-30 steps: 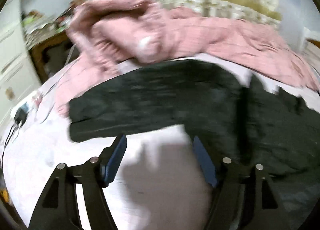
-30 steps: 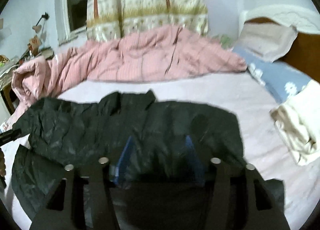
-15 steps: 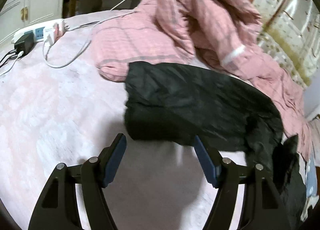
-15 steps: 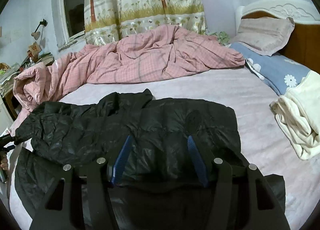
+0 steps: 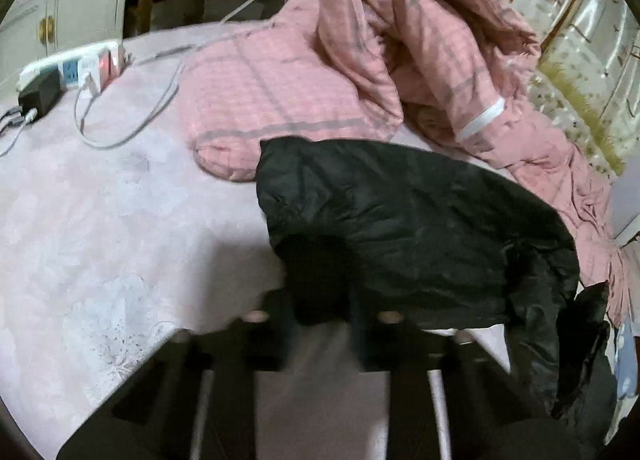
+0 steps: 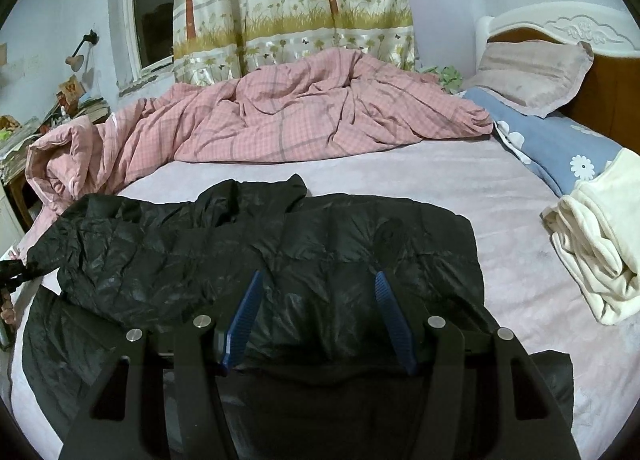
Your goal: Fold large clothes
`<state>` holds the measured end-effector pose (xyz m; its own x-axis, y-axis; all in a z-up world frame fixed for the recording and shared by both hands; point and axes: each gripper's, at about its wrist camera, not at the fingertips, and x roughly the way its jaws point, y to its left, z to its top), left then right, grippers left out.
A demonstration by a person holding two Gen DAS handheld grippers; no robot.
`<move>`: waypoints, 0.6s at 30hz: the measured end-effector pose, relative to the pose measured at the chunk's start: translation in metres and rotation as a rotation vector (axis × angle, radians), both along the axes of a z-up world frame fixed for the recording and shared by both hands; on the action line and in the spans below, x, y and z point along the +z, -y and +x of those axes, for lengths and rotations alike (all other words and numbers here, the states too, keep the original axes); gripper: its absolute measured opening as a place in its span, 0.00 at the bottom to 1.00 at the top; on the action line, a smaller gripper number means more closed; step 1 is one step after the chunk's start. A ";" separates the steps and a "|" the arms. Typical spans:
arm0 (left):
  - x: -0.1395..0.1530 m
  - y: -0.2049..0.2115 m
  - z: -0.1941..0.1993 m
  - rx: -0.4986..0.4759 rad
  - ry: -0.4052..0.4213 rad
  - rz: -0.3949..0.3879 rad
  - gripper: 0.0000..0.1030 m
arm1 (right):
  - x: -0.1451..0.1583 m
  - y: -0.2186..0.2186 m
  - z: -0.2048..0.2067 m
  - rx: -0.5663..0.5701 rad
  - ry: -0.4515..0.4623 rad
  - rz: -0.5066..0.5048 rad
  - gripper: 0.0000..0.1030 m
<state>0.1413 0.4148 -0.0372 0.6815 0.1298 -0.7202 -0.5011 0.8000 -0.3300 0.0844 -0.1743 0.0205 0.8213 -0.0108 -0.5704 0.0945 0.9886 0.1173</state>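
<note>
A black quilted puffer jacket (image 6: 280,260), glossy and crinkled, is spread on the pink bed sheet (image 6: 460,171), its long axis running across the right wrist view. The left claw (image 5: 320,324) is seen closing on a sleeve end (image 5: 316,272). The right claw (image 6: 316,316) is held wide over the jacket.

Left hand-held gripper (image 5: 320,324) motion-blurred; black jacket (image 5: 420,227) cuff hides pads.

Left wrist view: close, looking down at bed's foot-end corner, toward power strip (image 5: 76,67) and desk. Right wrist view: low over bed (image 6: 400,171), facing curtain (image 6: 292,7), headboard right. Shared: black jacket (image 5: 400,227) (image 6: 280,252), pink quilt (image 5: 320,71) (image 6: 288,111).
</note>
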 end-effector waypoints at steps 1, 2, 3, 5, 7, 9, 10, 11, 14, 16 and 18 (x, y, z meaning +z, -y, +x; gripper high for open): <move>0.006 0.005 -0.002 -0.006 0.017 0.028 0.11 | 0.000 0.000 0.000 -0.002 0.005 -0.002 0.59; 0.016 0.013 -0.005 -0.009 0.041 0.070 0.11 | 0.000 0.000 -0.001 -0.005 0.009 -0.005 0.59; 0.029 0.022 -0.010 -0.022 0.082 0.104 0.10 | 0.001 0.001 -0.001 -0.006 0.010 -0.008 0.59; 0.059 0.045 -0.021 -0.076 0.200 0.144 0.10 | 0.000 0.003 -0.001 -0.015 0.009 -0.018 0.59; 0.094 0.079 -0.035 -0.151 0.325 0.180 0.10 | 0.001 0.004 -0.001 -0.023 0.012 -0.020 0.59; 0.122 0.115 -0.047 -0.233 0.421 0.197 0.10 | 0.004 0.004 -0.001 -0.021 0.015 -0.014 0.59; 0.135 0.140 -0.053 -0.293 0.456 0.215 0.10 | 0.005 0.004 -0.002 -0.024 0.019 -0.011 0.59; 0.144 0.164 -0.058 -0.357 0.487 0.239 0.10 | 0.007 0.005 -0.003 -0.025 0.023 -0.010 0.59; 0.152 0.240 -0.072 -0.562 0.531 0.296 0.10 | 0.015 0.005 -0.009 -0.031 0.044 -0.021 0.59; 0.146 0.286 -0.073 -0.672 0.521 0.304 0.10 | 0.024 0.008 -0.016 -0.040 0.077 -0.028 0.59; 0.133 0.327 -0.067 -0.770 0.484 0.299 0.10 | 0.030 0.011 -0.021 -0.037 0.097 -0.005 0.59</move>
<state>0.0745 0.0878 0.0958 0.8715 -0.3459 -0.3475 0.3355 0.9376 -0.0920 0.0631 -0.1850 0.0509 0.8715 -0.0451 -0.4883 0.1195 0.9853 0.1224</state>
